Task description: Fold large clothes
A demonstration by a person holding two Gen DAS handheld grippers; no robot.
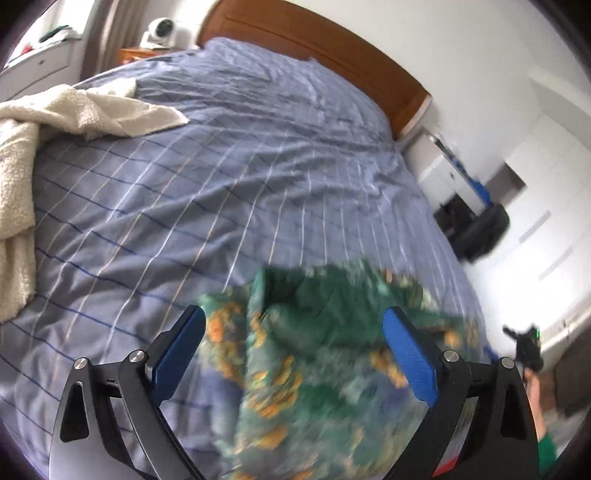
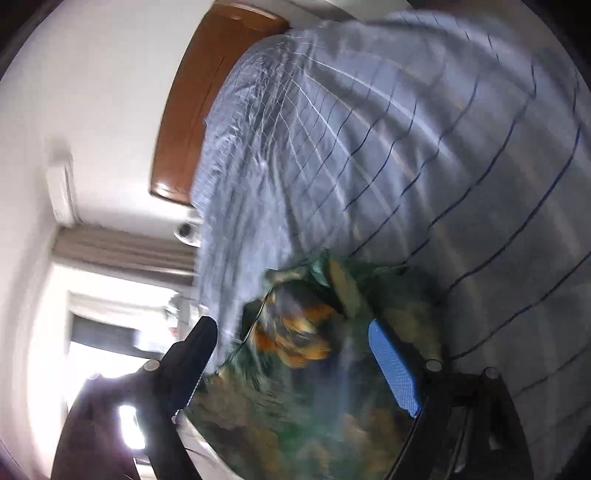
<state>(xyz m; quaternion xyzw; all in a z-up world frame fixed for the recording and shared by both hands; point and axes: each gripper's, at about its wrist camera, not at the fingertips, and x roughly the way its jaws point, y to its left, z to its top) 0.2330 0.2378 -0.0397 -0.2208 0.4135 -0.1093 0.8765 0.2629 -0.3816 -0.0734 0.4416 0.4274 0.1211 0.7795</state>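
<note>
A green garment with orange print (image 1: 314, 354) lies bunched on the blue checked bed cover (image 1: 221, 177), blurred by motion. My left gripper (image 1: 293, 325) is open, its blue pads (image 1: 410, 354) wide apart above the garment, not touching it. In the right wrist view the same garment (image 2: 303, 332) lies crumpled at the bed's edge. My right gripper (image 2: 291, 336) is open, its pads on either side of the cloth, not closed on it. The other gripper (image 1: 526, 345) shows at the far right of the left wrist view.
A cream fleece blanket (image 1: 48, 122) lies on the bed's far left. A wooden headboard (image 1: 332, 48) stands at the back against a white wall. A nightstand with a white fan (image 1: 159, 33) is at the back left. White cabinets (image 1: 535, 206) stand to the right.
</note>
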